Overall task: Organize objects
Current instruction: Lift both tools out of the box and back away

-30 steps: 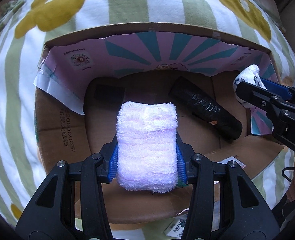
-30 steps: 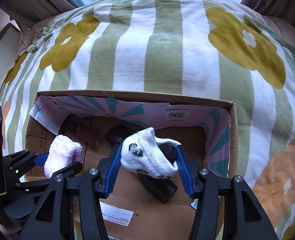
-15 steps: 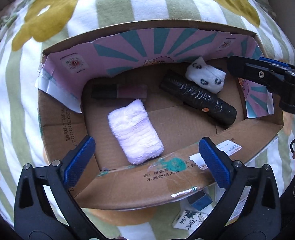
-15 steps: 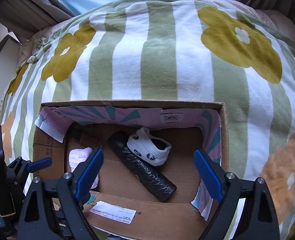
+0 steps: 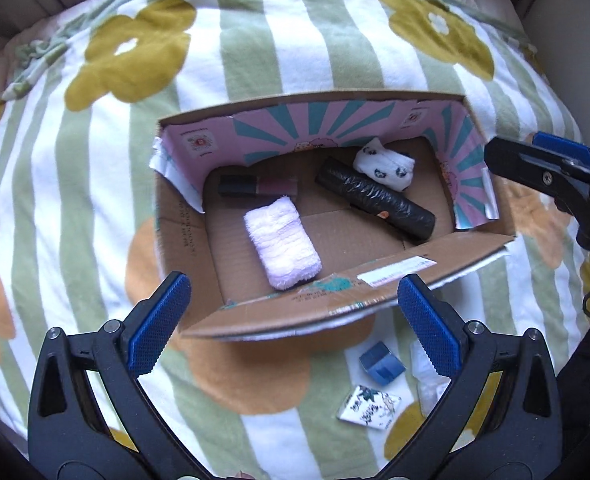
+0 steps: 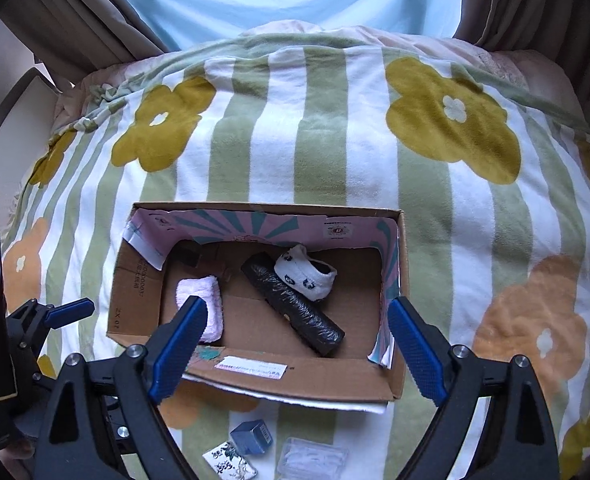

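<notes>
With the pink towel (image 5: 282,249) and panda sock (image 5: 384,164) lying inside the cardboard box (image 5: 255,316), the left claw (image 5: 291,322) and right claw (image 6: 297,350) are hovering wide open and empty, the next move calling for grasping the blue packet (image 6: 251,438) lying on the bed (image 6: 335,128).

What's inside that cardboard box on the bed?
Inside the cardboard box: a pink towel, a black roll, a panda-print sock leaning on it, and a dark stick-shaped item I can't identify.
</notes>
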The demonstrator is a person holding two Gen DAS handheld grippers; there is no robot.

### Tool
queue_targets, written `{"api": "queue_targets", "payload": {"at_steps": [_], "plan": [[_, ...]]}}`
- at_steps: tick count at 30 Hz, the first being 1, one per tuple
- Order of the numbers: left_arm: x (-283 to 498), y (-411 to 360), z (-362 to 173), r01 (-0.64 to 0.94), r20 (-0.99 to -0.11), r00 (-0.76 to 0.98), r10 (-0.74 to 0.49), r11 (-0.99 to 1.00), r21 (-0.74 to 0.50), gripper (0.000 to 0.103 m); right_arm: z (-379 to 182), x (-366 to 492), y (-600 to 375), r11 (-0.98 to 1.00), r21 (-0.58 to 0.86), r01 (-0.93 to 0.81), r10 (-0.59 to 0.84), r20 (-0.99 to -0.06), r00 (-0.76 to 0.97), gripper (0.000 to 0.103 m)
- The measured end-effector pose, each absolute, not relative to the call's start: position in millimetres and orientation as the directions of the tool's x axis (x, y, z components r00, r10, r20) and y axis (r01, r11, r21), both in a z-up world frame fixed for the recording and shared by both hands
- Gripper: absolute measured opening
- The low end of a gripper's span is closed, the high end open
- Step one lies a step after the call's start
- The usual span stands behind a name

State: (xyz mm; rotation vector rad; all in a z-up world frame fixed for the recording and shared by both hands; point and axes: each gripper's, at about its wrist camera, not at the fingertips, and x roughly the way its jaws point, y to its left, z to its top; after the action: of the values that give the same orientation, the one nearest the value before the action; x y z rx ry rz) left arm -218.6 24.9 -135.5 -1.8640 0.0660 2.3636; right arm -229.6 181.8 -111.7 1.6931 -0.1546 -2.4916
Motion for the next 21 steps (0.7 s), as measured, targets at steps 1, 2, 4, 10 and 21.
{"api": "queue_targets", "payload": {"at_steps": [1,2,4,10,21], "plan": [[-214,23,-126,-0.129,-0.968,-0.239,0.075,-0.991,-0.045,0.103,-102,-222,181,-0.987,0.155,0.048,-0.162,-0.914,-0.372,0.090],[-207,21,-115,-0.129,-0.964,-0.256,0.072,-0.991,-0.040,0.103,-95,-216,181,-0.987,0.155,0.050,-0.162,-0.910,-0.381,0.090],[-193,18,-95,-0.128,-0.954,-0.291,0.069,-0.991,-0.033,0.103,-77,-202,179,-0.987,0.150,0.053,-0.159,-0.901,-0.403,0.090],[-148,4,-42,-0.081,-0.914,-0.402,0.061,-0.996,-0.030,0.103,-28,-154,171,-0.990,0.127,0.057,-0.139,-0.870,-0.473,0.090],[-54,-22,14,-0.022,-0.855,-0.513,0.075,-0.997,-0.075,0.103,3,-60,160,-0.993,0.114,0.037,-0.116,-0.831,-0.544,0.090]]}}
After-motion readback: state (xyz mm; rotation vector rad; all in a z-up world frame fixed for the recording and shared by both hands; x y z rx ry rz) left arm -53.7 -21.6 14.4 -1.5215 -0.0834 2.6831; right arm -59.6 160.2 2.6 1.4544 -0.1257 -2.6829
